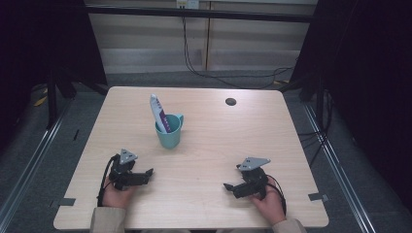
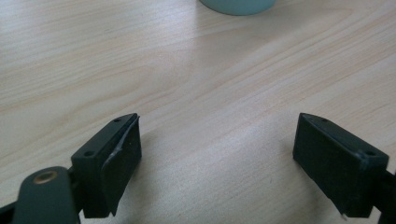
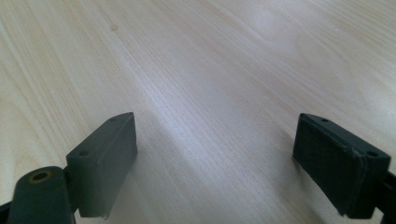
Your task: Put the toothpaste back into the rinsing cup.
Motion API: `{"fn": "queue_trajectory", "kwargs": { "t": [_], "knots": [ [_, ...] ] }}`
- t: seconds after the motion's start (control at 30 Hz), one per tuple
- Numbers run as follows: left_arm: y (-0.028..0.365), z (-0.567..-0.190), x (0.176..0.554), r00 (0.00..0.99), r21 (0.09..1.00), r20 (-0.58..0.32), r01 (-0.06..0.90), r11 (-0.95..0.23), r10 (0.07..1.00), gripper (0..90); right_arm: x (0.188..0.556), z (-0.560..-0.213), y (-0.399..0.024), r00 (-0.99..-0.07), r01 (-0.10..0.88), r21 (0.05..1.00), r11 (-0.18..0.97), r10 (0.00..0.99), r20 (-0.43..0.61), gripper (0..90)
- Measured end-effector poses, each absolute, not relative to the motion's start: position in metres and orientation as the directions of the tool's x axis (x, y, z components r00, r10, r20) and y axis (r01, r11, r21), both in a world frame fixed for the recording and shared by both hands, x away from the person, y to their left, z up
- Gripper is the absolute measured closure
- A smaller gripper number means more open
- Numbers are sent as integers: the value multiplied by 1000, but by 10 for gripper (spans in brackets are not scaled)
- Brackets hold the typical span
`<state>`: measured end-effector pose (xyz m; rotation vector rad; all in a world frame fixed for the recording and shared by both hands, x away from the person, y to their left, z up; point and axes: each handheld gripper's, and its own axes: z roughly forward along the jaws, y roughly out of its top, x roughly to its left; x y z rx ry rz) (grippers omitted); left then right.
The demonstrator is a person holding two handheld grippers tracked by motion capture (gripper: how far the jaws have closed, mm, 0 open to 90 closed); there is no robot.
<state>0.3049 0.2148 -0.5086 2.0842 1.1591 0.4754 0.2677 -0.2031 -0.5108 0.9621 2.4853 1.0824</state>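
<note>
Teal plastic, smooth and round, the cup (image 1: 168, 133) stands mid-desk (image 1: 272, 141) with a white-and-purple tube (image 1: 160, 113) leaning in it. We rest the left tool (image 1: 147, 172) and right tool (image 1: 228, 187) near our edge, both released and empty (nothing begun, we judge). Next comes a reach for the tube.

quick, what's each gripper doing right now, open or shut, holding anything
Left gripper: open, holding nothing, resting on the table.
Right gripper: open, holding nothing, resting on the table.
</note>
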Motion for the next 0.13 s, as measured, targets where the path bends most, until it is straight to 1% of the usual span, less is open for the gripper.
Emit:
{"fn": "queue_trajectory", "kwargs": {
  "t": [0.13],
  "knots": [
    [215, -508, 304, 536, 722, -16, 590, -361, 844, 151, 268, -511, -203, -745, 469, 727, 502, 667, 21, 130]
  ]
}}
